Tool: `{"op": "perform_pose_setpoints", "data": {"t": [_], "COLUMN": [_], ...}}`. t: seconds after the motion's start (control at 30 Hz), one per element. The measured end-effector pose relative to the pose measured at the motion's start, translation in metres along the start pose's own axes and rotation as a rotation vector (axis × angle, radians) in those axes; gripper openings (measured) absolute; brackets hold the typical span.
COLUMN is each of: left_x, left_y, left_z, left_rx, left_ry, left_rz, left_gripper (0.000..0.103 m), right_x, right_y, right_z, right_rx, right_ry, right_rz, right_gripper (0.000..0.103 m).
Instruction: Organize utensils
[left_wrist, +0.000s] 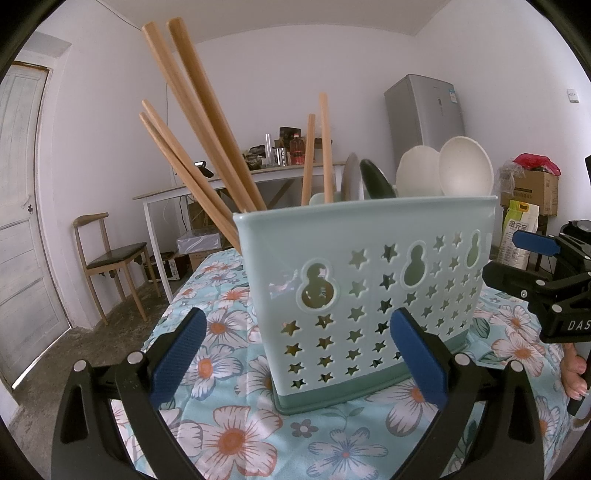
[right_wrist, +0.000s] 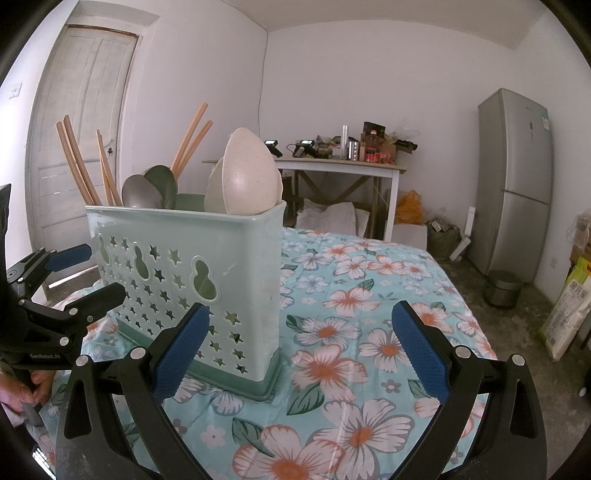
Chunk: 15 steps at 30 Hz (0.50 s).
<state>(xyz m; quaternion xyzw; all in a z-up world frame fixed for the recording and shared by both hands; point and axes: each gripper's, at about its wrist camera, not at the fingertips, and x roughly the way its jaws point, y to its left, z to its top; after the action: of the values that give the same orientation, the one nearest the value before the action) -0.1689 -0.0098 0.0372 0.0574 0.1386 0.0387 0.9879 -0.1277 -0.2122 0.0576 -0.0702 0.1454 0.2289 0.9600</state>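
Observation:
A pale green utensil holder (left_wrist: 373, 280) (right_wrist: 192, 269) with star cut-outs stands upright on the floral tablecloth (left_wrist: 236, 435) (right_wrist: 354, 332). Several wooden chopsticks (left_wrist: 207, 122) (right_wrist: 75, 158) lean out of its left end. A metal spoon (left_wrist: 351, 177) (right_wrist: 142, 192), a dark green spoon (left_wrist: 376, 181) (right_wrist: 162, 182) and two cream spoons (left_wrist: 465, 166) (right_wrist: 249, 177) stick up from its other compartments. My left gripper (left_wrist: 299, 354) is open just in front of the holder, with nothing between its fingers. My right gripper (right_wrist: 299, 350) is open beside the holder's right end, also holding nothing.
A white side table (left_wrist: 236, 181) (right_wrist: 332, 166) with bottles and clutter stands at the back wall, a wooden chair (left_wrist: 107, 258) to its left. A grey fridge (left_wrist: 424, 110) (right_wrist: 513, 177), boxes (left_wrist: 532, 188), bags and a door (right_wrist: 81, 122) ring the room.

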Motion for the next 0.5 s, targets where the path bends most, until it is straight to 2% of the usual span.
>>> {"op": "perform_pose_setpoints", "data": {"t": [0.5], "left_x": [0.0002], "left_y": [0.0004], "left_z": [0.0005], "left_rx": [0.000], "left_ry": [0.001], "left_rz": [-0.001], "left_gripper": [0.098], "right_x": [0.0003], "right_y": [-0.0003], "right_z": [0.0005], "right_rx": [0.000], "right_ry": [0.000], "right_rz": [0.000], "right_gripper": [0.095]}}
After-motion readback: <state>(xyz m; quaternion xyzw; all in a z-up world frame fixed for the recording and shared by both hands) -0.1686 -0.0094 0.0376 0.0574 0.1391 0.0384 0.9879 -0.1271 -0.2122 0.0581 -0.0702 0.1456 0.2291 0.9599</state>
